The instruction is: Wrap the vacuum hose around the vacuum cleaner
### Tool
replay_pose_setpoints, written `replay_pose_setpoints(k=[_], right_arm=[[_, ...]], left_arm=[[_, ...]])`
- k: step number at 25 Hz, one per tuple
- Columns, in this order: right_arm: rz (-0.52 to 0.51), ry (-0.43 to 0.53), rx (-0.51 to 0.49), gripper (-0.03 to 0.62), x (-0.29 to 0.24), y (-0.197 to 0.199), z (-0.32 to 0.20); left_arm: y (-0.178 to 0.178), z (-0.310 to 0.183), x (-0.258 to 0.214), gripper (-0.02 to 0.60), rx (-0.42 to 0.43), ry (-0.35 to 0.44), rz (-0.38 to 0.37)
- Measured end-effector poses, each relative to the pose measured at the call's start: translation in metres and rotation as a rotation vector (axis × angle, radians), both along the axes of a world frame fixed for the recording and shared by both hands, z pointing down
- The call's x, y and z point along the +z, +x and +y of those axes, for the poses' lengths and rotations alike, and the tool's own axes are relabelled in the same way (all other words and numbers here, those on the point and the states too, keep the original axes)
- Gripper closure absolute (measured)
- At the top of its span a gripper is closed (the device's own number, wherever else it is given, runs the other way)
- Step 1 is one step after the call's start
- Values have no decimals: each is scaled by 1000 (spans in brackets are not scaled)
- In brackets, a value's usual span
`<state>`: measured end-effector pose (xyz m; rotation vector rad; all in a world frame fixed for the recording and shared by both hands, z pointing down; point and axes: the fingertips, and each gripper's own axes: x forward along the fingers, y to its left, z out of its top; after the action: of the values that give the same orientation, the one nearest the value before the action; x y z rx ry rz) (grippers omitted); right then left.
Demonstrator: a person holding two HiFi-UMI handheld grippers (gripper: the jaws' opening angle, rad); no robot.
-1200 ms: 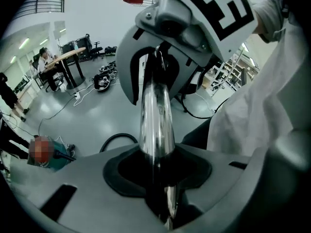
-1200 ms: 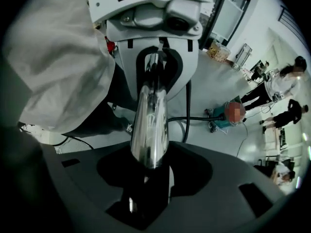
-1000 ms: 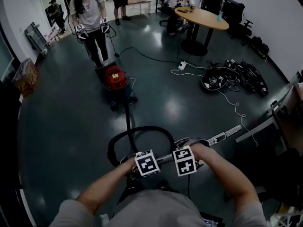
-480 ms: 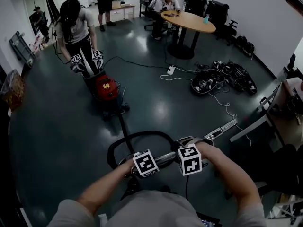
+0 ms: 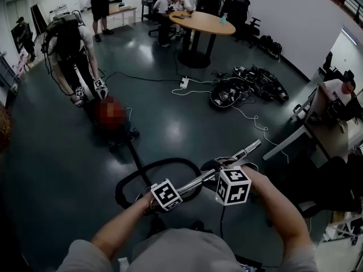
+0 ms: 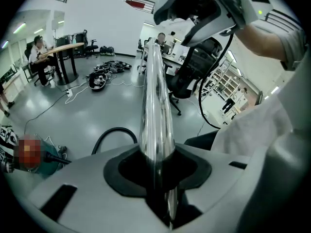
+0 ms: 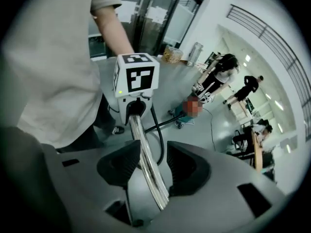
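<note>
Vacuum hose [image 5: 168,161], black, lies in a loop on the dark floor [image 5: 57,169] at 12 o'clock, just ahead of the person. A straight run leads from the loop to the vacuum cleaner [image 5: 113,130] at 11 o'clock, well apart, so the hose is not yet wrapped around it. The shiny metal tube [image 5: 195,181] at the hose's end is held off the floor, with its free tip aimed at 2 o'clock. The left gripper [image 5: 161,200] is clenched on the tube's near part. The right gripper [image 5: 229,185] grasps the same tube further along. A second person [image 5: 68,44] bends over the vacuum cleaner. A round table [image 5: 201,22] stands far back at 12 o'clock.
</note>
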<state>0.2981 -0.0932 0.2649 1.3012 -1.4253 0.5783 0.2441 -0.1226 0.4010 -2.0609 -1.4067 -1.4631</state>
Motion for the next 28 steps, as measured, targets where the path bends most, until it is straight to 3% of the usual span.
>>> replay_pose_setpoints(k=[4,9,14,19,25,28], right_arm=[[-69,209,263,427,-13,9,-2],[-282,514,647,427,-20,4,9],[-369,766,906,428,-22,9,22],[-510,930,1072,428,0,22,23],[-693,1043,1137,425,26,52,7],[-819,1121,1163,340,30,73,4]], left_arm=[[5,0,-3,437,-16,-36,23],[21,-1,-10,437,-69,-89,50],[35,-1,-22,437,-153,-139,58],[48,-4,-26,437,-258,-173,84],[60,4,-26,437,-371,-199,94],[67,9,-25,437,-413,-185,102]])
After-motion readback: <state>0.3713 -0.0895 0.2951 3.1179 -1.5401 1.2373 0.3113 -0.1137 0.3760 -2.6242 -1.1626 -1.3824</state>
